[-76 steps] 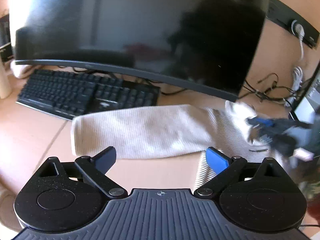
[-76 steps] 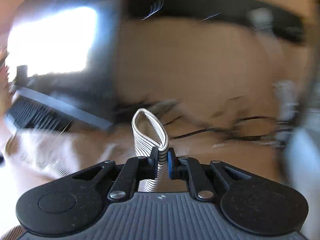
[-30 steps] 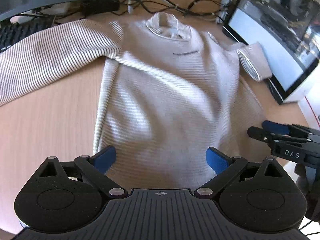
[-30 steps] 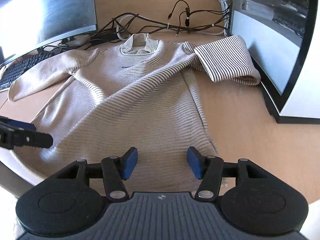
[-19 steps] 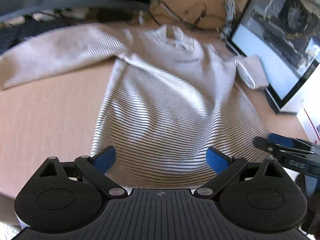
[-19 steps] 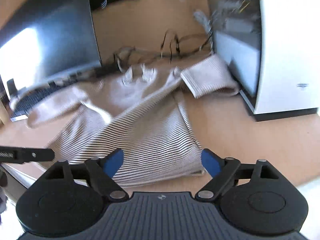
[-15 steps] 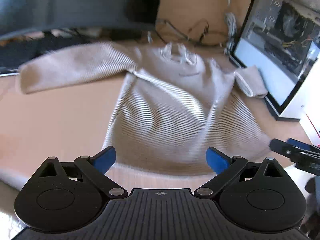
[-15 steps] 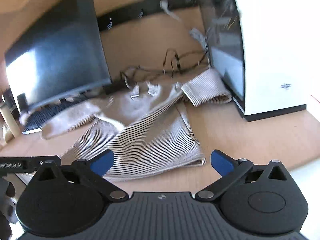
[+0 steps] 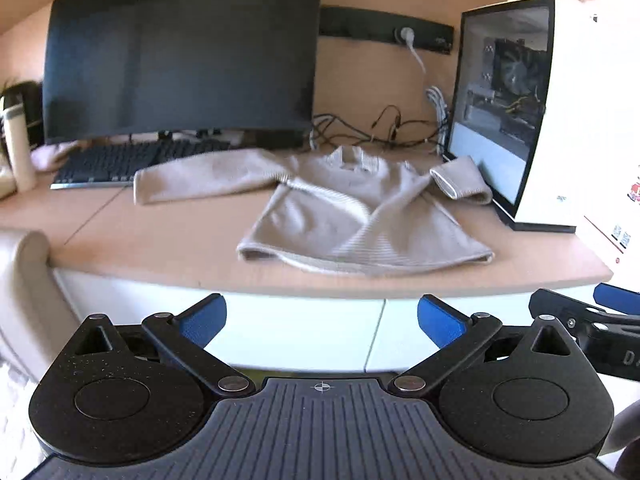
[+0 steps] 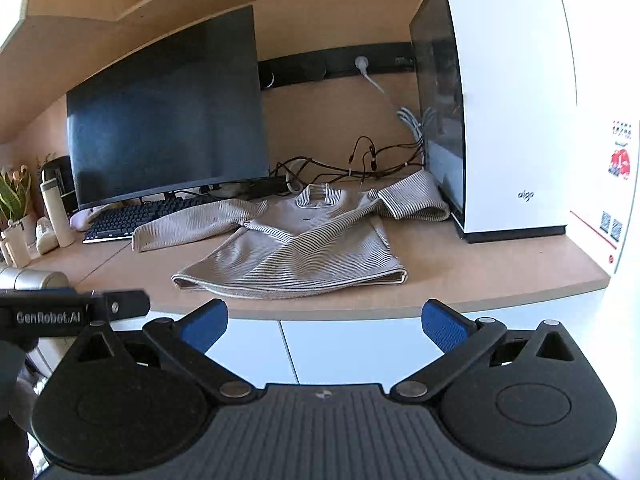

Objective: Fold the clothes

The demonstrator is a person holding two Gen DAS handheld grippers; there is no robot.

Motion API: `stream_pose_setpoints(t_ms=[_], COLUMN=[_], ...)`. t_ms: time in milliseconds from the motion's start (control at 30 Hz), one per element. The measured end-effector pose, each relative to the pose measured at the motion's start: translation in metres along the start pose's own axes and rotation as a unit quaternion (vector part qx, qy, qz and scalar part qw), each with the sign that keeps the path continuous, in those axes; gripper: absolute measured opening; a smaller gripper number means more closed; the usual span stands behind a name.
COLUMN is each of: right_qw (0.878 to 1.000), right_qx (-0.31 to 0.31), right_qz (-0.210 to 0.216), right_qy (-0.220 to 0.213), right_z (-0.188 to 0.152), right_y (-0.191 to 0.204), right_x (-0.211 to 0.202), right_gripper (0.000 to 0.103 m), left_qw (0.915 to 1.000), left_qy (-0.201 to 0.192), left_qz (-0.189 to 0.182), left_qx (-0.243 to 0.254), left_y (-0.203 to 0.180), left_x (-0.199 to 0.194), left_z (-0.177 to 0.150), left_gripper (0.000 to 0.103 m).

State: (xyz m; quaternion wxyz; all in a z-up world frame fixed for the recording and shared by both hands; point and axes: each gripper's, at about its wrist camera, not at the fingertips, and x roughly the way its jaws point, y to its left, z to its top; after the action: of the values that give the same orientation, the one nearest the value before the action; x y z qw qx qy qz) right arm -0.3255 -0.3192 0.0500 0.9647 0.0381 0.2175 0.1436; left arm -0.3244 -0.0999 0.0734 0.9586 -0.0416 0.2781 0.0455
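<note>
A beige striped long-sleeve sweater (image 9: 360, 216) lies spread face up on the wooden desk (image 9: 160, 240), collar toward the wall. One sleeve stretches left toward the keyboard; the other is bent by the PC case. It also shows in the right wrist view (image 10: 296, 248). My left gripper (image 9: 322, 320) is open and empty, held below and in front of the desk edge. My right gripper (image 10: 324, 324) is open and empty, also back from the desk edge. Each gripper shows at the edge of the other's view.
A dark curved monitor (image 9: 180, 60) and black keyboard (image 9: 120, 162) stand at the back left. A white PC case (image 10: 500, 120) stands at the right. Cables (image 10: 360, 164) lie behind the collar. A bottle (image 9: 18, 148) stands far left. White cabinet fronts (image 10: 340, 348) sit under the desk.
The right gripper let go of the sleeve and opened. Both grippers pulled back from over the sweater to below the desk's front edge. The sweater now lies spread on the desk.
</note>
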Motion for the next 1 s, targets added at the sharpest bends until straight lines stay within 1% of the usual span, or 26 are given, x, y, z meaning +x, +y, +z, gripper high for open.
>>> stream_pose_setpoints(t_ms=[167,300,367,467,733,1000], right_qw=[1.0,0.999,0.999,0.999,0.999,1.0], right_qx=[0.003,0.006,0.003,-0.002,-0.021,-0.02], right_qz=[-0.011,-0.025,-0.024,-0.021,0.0,-0.002], right_qy=[-0.018,-0.032,-0.03,-0.029,-0.026,-0.024], right_z=[-0.005,-0.006,-0.008,-0.009,-0.006,-0.004], right_y=[-0.001,-0.001,-0.001,-0.001,0.006,0.003], right_x=[-0.022,-0.033,-0.035,-0.035,-0.031,-0.028], right_gripper=[0.103,0.103,0.103,0.103,0.103,0.103], left_qw=[0.9997,0.9994,0.9994,0.9993,0.9993,0.9995], left_qy=[-0.016,-0.015,-0.015,-0.023,-0.021,-0.025], left_qz=[-0.005,-0.011,-0.011,-0.008,-0.006,-0.008], left_qx=[0.015,0.028,0.03,0.029,0.03,0.02], left_y=[-0.012,-0.018,-0.019,-0.018,-0.013,-0.005], left_x=[-0.023,-0.033,-0.039,-0.048,-0.055,-0.056], left_z=[-0.004,-0.014,-0.016,-0.019,-0.024,-0.021], left_gripper=[0.103,0.103,0.103,0.103,0.103,0.103])
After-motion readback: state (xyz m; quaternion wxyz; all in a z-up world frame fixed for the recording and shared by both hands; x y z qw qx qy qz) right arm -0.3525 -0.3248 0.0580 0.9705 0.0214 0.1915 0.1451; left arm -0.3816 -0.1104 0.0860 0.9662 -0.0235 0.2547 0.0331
